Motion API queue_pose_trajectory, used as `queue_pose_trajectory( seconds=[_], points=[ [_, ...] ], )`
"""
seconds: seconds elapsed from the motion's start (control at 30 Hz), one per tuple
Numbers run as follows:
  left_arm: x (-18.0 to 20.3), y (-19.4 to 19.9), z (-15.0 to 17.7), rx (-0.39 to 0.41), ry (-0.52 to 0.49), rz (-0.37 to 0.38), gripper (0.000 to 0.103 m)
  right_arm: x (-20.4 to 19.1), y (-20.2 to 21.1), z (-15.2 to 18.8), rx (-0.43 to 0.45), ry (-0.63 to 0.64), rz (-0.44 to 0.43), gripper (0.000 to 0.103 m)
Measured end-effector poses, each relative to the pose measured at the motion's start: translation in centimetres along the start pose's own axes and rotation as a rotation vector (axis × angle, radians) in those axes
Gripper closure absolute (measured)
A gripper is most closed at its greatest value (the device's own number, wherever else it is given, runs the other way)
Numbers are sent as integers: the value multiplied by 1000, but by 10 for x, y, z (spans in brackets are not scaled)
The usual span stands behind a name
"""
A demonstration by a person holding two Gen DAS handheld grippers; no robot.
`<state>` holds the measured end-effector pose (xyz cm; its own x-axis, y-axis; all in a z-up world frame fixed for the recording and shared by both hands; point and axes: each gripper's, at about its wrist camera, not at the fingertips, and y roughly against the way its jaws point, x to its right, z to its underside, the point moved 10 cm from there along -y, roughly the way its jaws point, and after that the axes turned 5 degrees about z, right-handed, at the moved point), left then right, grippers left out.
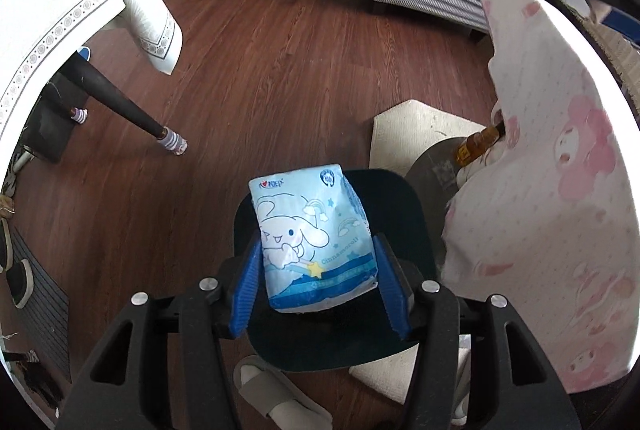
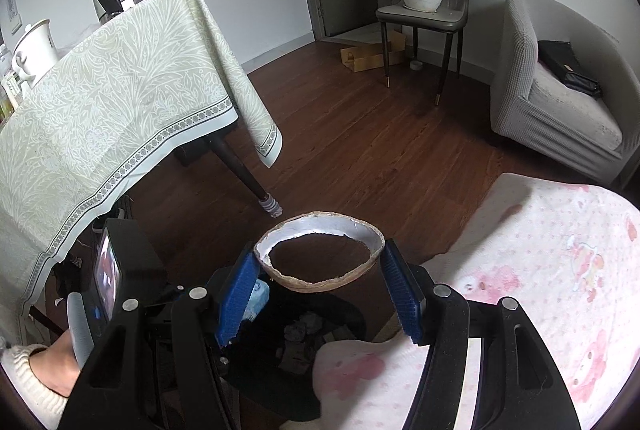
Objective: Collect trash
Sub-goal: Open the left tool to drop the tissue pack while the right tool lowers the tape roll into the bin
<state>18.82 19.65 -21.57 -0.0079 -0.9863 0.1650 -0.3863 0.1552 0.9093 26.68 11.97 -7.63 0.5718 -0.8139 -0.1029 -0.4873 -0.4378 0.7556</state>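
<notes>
My left claw (image 1: 316, 290) has a blue tissue pack (image 1: 310, 238) between its pads over the black bin (image 1: 400, 214), left pad touching and right pad just clear, so the grip looks loose; the pack seems light, soft and slippery, best taken across its flat sides. My right claw (image 2: 320, 286) clamps a hollow peel (image 2: 320, 254) by its rim, which I judge light and brittle. The pink blanket (image 1: 560, 190) crowds the bin's right, a slipper (image 1: 276, 394) lies near, and a table leg (image 1: 120, 102) stands far left.

a light blue plastic tissue pack with a white cartoon puppy (image 1: 310, 242) stands upright over the black trash bin (image 1: 404, 206). a round brown paper ring with a torn white inside (image 2: 319, 255) hangs level above that bin.
</notes>
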Motion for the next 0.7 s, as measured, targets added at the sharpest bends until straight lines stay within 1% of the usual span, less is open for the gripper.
queue_pose_trajectory(
  seconds=[0.07, 0.13, 0.2, 0.3, 0.37, 0.5, 0.7],
  points=[
    [-3, 0, 4, -5, 3, 2, 45, -6, -5, -1, -6, 4, 4, 40],
    [-7, 1, 7, -5, 8, 8, 40, -12, -8, 0, -11, 4, 6, 40],
    [-11, 4, 9, -3, 11, 14, 38, -18, -13, 3, -17, 8, 9, 40],
    [-18, 11, 10, 12, 22, 20, 34, -26, -23, 9, -38, 12, 16, 40],
    [-22, 18, 11, 25, 32, 25, 33, -32, -29, 12, -50, 17, 19, 40],
    [-32, 36, 9, 66, 49, 26, 32, -43, -39, 19, -69, 31, 27, 40],
    [-46, 70, 0, 154, 61, -8, 32, -53, -54, 34, -108, 42, 46, 40]
  ],
)
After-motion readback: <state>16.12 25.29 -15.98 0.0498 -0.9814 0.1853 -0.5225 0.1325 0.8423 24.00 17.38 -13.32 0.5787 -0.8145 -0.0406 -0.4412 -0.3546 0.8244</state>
